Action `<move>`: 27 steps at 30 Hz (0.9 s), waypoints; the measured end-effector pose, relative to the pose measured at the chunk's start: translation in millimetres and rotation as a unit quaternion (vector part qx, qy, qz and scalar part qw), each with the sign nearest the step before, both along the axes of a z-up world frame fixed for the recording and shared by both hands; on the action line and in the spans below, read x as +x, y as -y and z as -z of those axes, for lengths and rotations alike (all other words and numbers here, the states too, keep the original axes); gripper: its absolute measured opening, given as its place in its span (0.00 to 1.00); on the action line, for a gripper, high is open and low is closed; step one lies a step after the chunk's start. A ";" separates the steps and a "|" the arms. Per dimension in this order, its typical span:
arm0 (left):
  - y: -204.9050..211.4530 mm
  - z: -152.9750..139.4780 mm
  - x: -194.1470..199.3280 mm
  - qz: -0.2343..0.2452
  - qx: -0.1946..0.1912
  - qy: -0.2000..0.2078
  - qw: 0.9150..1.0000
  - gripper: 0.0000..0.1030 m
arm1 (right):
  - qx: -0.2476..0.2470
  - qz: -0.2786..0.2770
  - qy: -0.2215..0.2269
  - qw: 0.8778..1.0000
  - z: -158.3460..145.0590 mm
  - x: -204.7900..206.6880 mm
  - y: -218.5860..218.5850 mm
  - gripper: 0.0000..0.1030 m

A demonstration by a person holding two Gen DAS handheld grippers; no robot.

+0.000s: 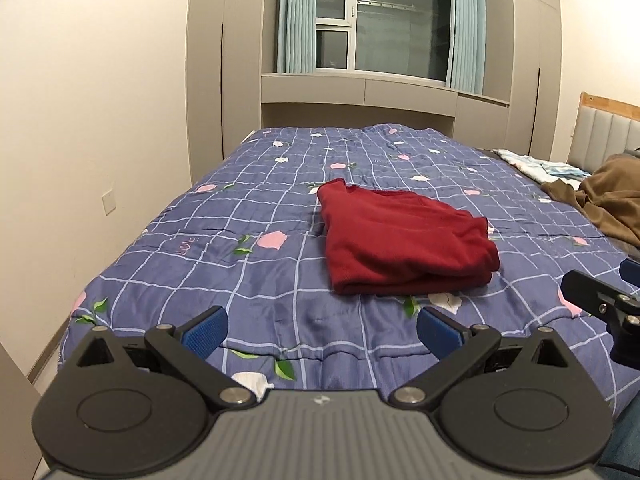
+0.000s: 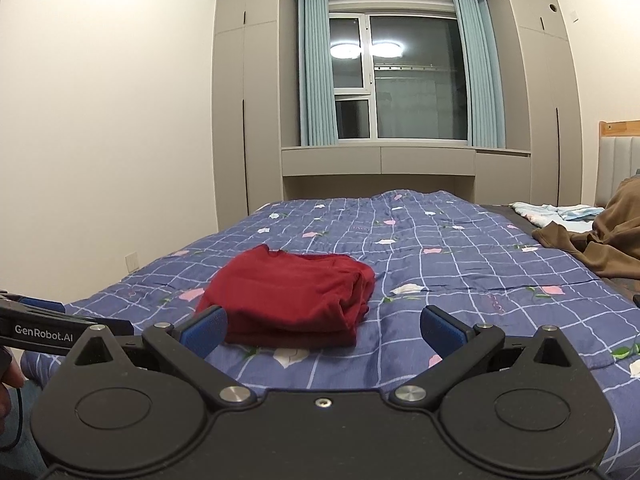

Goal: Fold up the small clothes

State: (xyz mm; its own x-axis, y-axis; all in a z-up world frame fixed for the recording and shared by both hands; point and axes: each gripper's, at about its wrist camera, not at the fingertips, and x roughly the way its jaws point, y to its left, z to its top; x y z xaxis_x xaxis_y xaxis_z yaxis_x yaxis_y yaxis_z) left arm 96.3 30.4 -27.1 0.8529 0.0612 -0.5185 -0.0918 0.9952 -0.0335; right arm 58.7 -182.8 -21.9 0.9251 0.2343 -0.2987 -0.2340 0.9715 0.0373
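Note:
A dark red garment [image 1: 404, 240] lies folded into a compact stack on the blue checked quilt [image 1: 200, 240]. In the right wrist view the same red garment [image 2: 292, 296] sits just beyond my left finger. My left gripper [image 1: 322, 334] is open near the bed's front edge, short of the garment, with nothing between its blue pads. My right gripper [image 2: 322, 330] is open too and holds nothing. The right gripper's black body [image 1: 604, 300] shows at the right edge of the left wrist view. The left gripper's side [image 2: 44, 328] shows at the left edge of the right wrist view.
A brown garment [image 2: 600, 240] and a pale blue cloth [image 2: 556, 212] lie at the bed's right side near the padded headboard [image 1: 608, 140]. Grey wardrobes [image 2: 248, 120] and a curtained window [image 2: 400, 80] stand behind the bed. A white wall [image 1: 80, 120] runs along the left.

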 end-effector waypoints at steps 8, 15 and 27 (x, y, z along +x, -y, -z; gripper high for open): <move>-1.2 4.5 2.6 -0.007 -0.002 -0.009 1.000 0.99 | 0.006 0.008 -0.009 1.000 4.7 2.5 3.4 1.00; -3.7 6.2 2.3 -0.010 -0.003 -0.013 1.000 0.99 | 0.007 0.012 -0.013 1.000 5.6 4.5 3.3 1.00; -4.5 6.5 0.7 -0.012 -0.004 -0.013 1.000 0.99 | 0.007 0.012 -0.012 1.000 5.6 4.3 3.3 1.00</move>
